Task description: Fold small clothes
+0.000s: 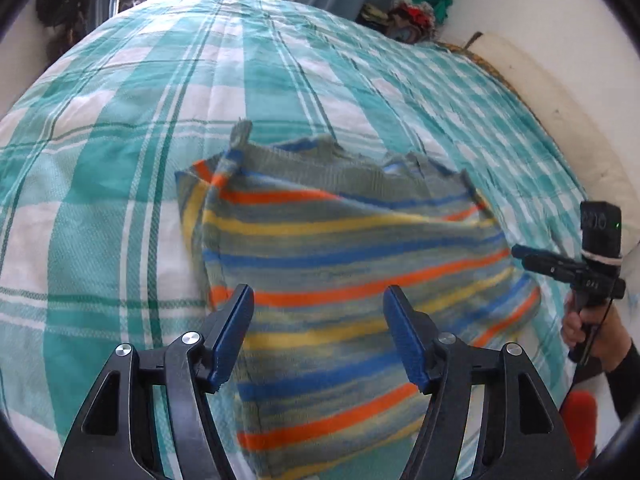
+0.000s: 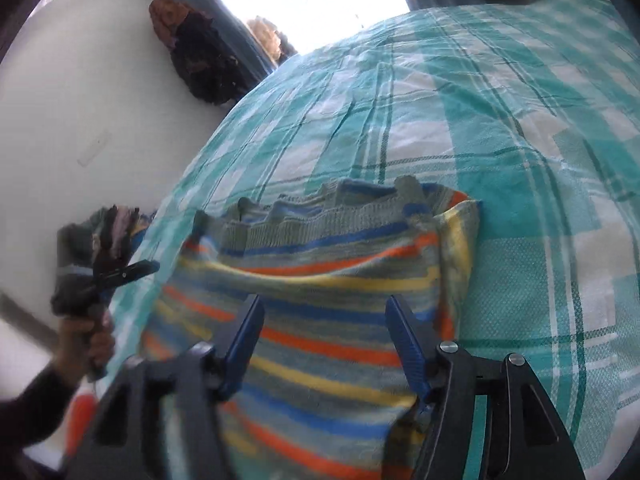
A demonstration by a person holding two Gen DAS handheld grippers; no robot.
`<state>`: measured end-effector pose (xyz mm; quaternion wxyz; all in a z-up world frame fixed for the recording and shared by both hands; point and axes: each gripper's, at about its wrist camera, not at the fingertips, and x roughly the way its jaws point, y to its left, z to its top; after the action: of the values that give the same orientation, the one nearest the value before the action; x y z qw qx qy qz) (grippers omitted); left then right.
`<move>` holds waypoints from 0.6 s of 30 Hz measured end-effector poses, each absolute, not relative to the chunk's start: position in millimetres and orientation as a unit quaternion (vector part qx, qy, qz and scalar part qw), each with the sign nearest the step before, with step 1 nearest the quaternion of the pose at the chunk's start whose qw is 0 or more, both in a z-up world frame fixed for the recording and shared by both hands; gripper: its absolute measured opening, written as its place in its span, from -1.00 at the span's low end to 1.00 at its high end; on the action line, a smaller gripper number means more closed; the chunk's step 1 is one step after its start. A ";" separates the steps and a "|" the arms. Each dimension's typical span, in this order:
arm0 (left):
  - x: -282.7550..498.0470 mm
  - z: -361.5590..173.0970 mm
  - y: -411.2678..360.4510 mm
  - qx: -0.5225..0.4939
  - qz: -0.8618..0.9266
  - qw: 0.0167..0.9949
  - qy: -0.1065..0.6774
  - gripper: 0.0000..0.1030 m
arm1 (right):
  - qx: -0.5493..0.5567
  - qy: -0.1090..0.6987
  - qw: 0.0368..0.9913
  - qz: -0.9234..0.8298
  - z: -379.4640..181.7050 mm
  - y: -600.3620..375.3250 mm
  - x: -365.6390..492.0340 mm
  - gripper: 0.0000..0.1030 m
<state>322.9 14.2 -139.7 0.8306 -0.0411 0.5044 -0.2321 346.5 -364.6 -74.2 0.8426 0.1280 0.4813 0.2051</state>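
A small striped knit garment [image 1: 344,256], grey with orange, yellow and blue bands, lies partly folded on the teal and white checked bed sheet [image 1: 120,184]. My left gripper [image 1: 318,300] hovers open and empty over its near part. The right gripper [image 1: 532,256] shows at the garment's right edge, held by a hand. In the right wrist view the garment [image 2: 320,280] lies under my open, empty right gripper [image 2: 324,308], and the left gripper [image 2: 136,270] shows at the left, beside the garment's edge.
A pile of coloured clothes [image 1: 416,12] sits at the bed's far corner by the curtain. A white wall [image 1: 560,92] borders the bed on the right. A dark bundle [image 2: 200,60] hangs on the wall. An orange object [image 1: 580,412] lies low right.
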 end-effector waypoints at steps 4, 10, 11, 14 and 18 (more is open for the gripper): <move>274.5 -159.5 29.4 0.017 -0.191 0.827 0.528 0.27 | 0.059 0.556 0.822 0.112 -120.0 -381.4 289.1 -0.35; 255.2 -112.9 26.5 -0.053 -0.204 0.862 0.461 0.54 | 0.038 0.471 0.878 0.076 -61.7 -375.0 244.8 -0.21; 257.3 -107.8 17.0 -0.056 -0.204 0.868 0.449 0.59 | 0.041 0.459 0.884 0.084 -57.2 -366.6 244.0 -0.20; 264.9 -105.9 -12.3 -0.061 -0.187 0.885 0.422 0.68 | 0.070 0.447 0.885 0.108 -66.9 -335.0 250.4 -0.13; 270.7 -134.4 -39.7 -0.034 -0.153 0.892 0.425 0.73 | 0.056 0.480 0.872 0.080 -112.2 -317.1 248.9 -0.13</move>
<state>270.7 -39.7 -134.4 0.8917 -0.0343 0.4247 -0.1527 248.9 -317.1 -112.2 0.8716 0.0564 0.4803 0.0804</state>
